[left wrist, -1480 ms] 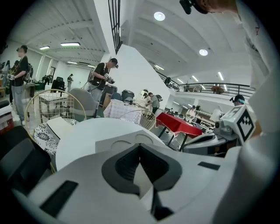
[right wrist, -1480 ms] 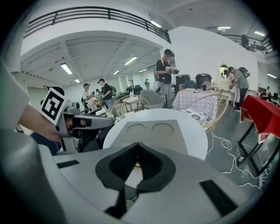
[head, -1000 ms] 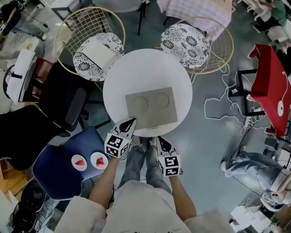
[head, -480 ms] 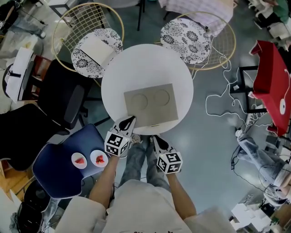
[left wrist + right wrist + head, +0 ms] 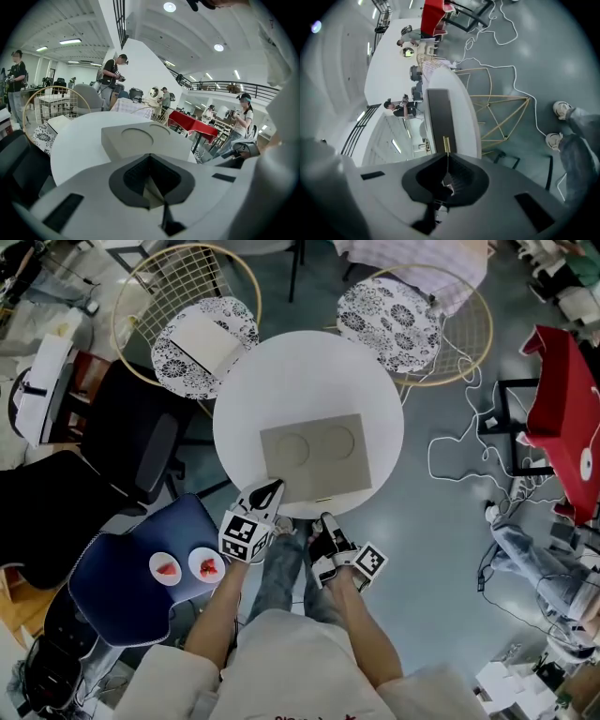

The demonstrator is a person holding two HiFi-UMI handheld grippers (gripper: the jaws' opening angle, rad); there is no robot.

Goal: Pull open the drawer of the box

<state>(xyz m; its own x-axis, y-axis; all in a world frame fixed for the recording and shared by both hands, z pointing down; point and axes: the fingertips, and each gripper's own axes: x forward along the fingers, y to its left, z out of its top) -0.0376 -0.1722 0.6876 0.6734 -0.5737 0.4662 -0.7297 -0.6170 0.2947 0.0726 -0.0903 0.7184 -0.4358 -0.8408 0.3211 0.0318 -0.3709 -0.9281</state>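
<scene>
A: What sort of place is it?
B: A big open lab hall: mezzanine railing [image 5: 225, 85], ceiling lights [image 5: 169, 6], loose cables [image 5: 450, 451] on the floor [image 5: 422, 531], several people [image 5: 112, 77] standing about.

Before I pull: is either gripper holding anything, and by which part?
Left gripper: nothing. Right gripper's shut tips sit at the gold drawer tab; whether they pinch it cannot be told.
</scene>
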